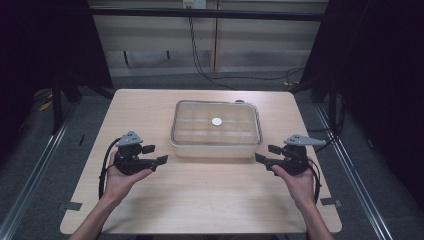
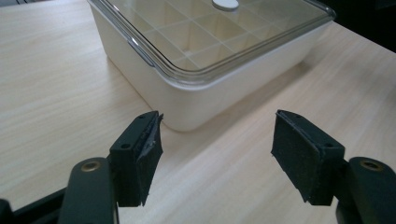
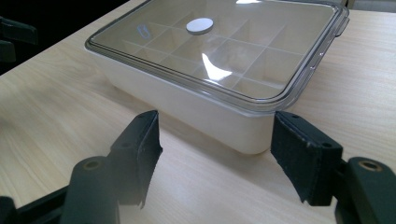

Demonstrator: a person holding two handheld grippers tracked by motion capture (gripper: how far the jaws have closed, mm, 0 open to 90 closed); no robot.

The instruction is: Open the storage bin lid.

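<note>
A white compartment box (image 1: 216, 145) with a clear lid (image 1: 216, 122) stands shut in the middle of the table; a round white disc (image 1: 216, 121) sits on the lid. My left gripper (image 1: 155, 154) hovers open just off the box's near left corner (image 2: 187, 116), nothing between its pads. My right gripper (image 1: 266, 154) is open beside the near right corner (image 3: 252, 135), jaws apart and empty. Through the lid (image 3: 219, 46) I see several empty dividers, and the disc (image 3: 200, 25) on top. Both grippers point inward at the box without touching it.
The wooden table (image 1: 200, 200) has bare room in front of the box and at both sides. Dark curtains flank the table, metal rails run along the floor, and cables hang at the back wall.
</note>
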